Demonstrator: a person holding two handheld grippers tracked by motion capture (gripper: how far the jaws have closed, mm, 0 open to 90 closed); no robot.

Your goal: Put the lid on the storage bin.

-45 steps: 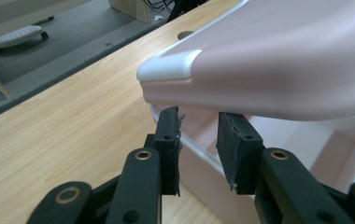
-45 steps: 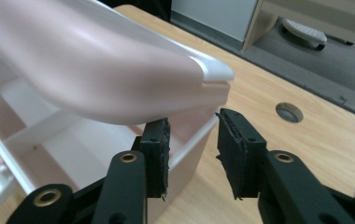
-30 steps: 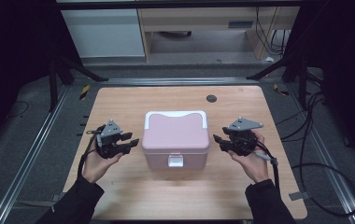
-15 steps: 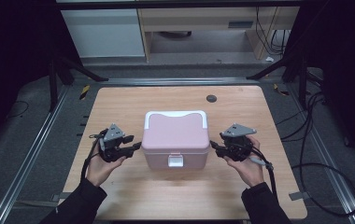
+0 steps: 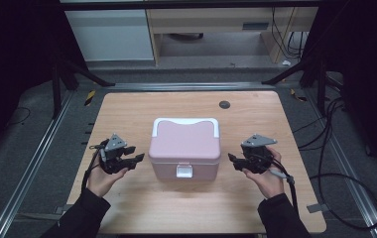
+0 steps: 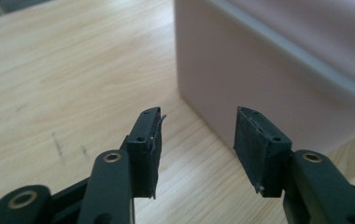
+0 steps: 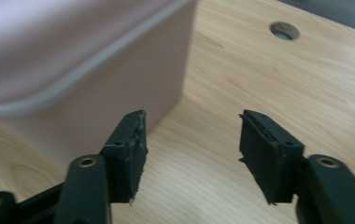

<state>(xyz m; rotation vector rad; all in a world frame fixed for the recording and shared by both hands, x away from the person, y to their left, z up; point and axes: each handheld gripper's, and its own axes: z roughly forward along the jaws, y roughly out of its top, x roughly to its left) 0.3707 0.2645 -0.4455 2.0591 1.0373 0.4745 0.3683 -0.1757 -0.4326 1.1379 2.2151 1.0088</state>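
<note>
Left gripper [image 5: 138, 159]: we see it in the person's left hand [image 5: 102, 176], just beside the left wall of the pink box, its tips pointing at that wall. Its jaws have just been opening; they stand apart with nothing but bare wood between them, so it is released.
Left gripper's pads [image 6: 256, 140]: in the left gripper view we see both black pads clear of the box wall, the near corner of the box rising just beyond the gap.
Right gripper [image 5: 232, 162]: we see it in the person's right hand [image 5: 268, 176], just beside the right wall of the box, tips facing that wall. Its jaws have just been opening too; nothing lies between them, so it is released as well.
Right gripper's pads [image 7: 131, 144]: in the right gripper view one pad sits near the box's side wall; we cannot tell whether it touches.
Pink box [image 5: 184, 148]: it stands upright at the middle of the table, between the two grippers, its lid shut, a white rim around the lid and a white latch on the front face towards the person.
Table [image 5: 186, 104]: light wood, with the box on it.
Cable hole [image 5: 224, 104]: a dark round opening in the tabletop, well beyond the box on its right.
</note>
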